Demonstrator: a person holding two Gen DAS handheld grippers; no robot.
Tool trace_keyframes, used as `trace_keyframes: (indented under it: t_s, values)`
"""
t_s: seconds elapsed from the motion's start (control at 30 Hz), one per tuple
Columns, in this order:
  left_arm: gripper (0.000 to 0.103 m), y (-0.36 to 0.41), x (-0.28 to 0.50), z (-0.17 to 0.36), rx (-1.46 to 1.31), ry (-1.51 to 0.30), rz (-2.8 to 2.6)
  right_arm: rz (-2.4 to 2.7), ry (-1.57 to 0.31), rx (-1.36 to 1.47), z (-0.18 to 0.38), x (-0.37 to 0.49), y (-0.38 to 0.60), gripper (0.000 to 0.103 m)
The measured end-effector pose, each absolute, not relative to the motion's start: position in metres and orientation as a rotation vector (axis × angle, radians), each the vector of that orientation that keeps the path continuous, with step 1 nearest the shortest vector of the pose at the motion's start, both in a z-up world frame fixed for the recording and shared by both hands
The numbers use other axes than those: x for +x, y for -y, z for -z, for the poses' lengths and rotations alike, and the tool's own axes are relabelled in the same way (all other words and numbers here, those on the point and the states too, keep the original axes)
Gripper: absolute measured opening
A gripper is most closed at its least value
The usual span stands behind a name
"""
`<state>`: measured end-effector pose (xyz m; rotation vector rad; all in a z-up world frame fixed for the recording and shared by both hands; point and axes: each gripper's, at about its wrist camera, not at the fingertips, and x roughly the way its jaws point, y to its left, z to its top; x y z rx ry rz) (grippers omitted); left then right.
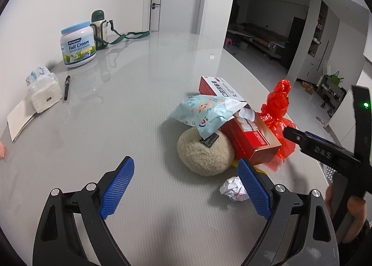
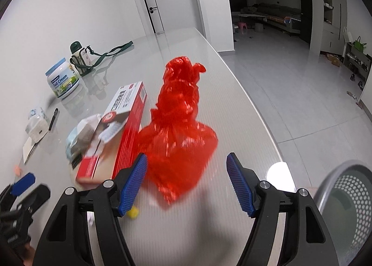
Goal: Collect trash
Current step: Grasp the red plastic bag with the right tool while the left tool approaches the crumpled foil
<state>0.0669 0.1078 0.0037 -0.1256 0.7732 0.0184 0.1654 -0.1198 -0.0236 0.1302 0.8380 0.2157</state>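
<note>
A pile of trash lies on the grey table [image 1: 130, 108]: a crumpled red plastic bag [image 2: 179, 126], a long red box [image 2: 125, 122], a light blue wrapper [image 1: 204, 112], a cream fluffy ball [image 1: 204, 156], a white paper wad [image 1: 233, 188] and a small yellow scrap [image 2: 133, 213]. My right gripper [image 2: 186, 156] is open, and the bag's lower part lies between its blue pads without being squeezed. My left gripper [image 1: 186, 162] is open just short of the fluffy ball, with the paper wad beside its right finger. Nothing is held.
A perforated grey waste bin [image 2: 348, 196] stands past the table's right edge. At the far left are a milk powder tin [image 1: 78, 44], a green strapped bottle [image 1: 98, 26], a tissue pack [image 1: 43, 91], a pen [image 1: 67, 87] and a notebook [image 1: 19, 119].
</note>
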Motion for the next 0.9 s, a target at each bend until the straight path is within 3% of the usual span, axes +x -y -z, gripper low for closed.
trace_keyframes:
  t_s: [0.37,0.43,0.53,0.7,0.9]
  values:
    - [0.090,-0.113,0.075,-0.006,-0.134,-0.769,-0.029,-0.275,-0.908,0.148,0.037,0.198,0.104,0.067]
    - [0.090,-0.112,0.074,-0.005,-0.136,-0.772,-0.030,-0.289,-0.914,0.154,0.038,0.198,0.104,0.049]
    - [0.090,-0.108,0.070,-0.001,-0.137,-0.786,-0.028,-0.303,-0.928,0.159,0.042,0.195,0.103,0.031]
    - [0.090,-0.100,0.064,0.007,-0.134,-0.817,-0.015,-0.305,-0.893,0.184,0.036,0.183,0.113,0.020]
    - [0.090,-0.085,0.058,0.018,-0.134,-0.841,0.009,-0.270,-0.832,0.202,0.024,0.158,0.133,0.019]
